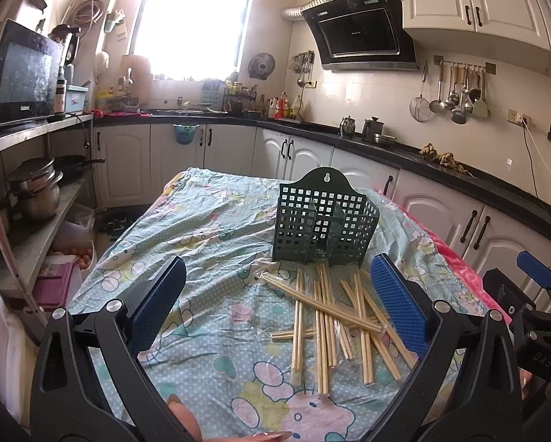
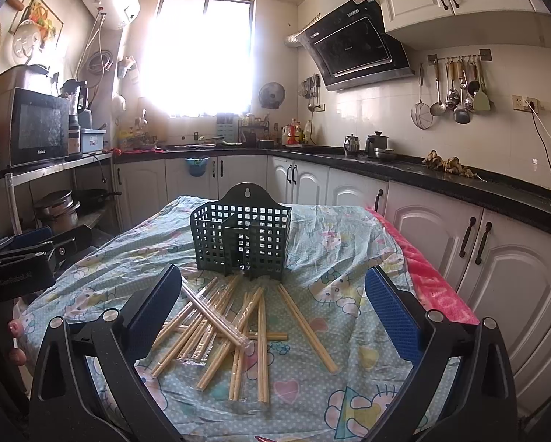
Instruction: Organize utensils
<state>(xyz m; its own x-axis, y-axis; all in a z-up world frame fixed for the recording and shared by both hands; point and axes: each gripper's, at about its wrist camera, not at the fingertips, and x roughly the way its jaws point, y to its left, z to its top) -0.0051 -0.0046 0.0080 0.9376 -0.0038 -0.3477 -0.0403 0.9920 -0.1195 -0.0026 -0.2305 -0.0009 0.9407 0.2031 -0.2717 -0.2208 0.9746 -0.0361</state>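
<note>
**Ana:** Kitchen cupboards and a bright window stood behind a surface (image 2: 334, 228) draped in a pale blue cartoon-print cloth. What lay on it?

**Ben:** A dark green plastic lattice utensil holder (image 2: 240, 237) stood upright toward the far edge, and a heap of pale bamboo chopsticks (image 2: 231, 335), some in clear sleeves, lay crisscrossed just in front of it, toward the near edge.

**Ana:** And the tools?

**Ben:** The left gripper (image 1: 275, 302) and the right gripper (image 2: 272, 305) both hovered with jaws spread wide, holding nothing.

**Ana:** What might have gone wrong?

**Ben:** I judged the crossed sticks likely to roll or drag neighbours if one were pinched, the slick sleeves to slip, and the light holder to tip if nudged on rumpled cloth.

**Ana:** Any writing?

**Ben:** "DAS" on the right tool's body, "GoRoboLAI", faintly, on the left's. The microwave's brand was too blurred.
</note>
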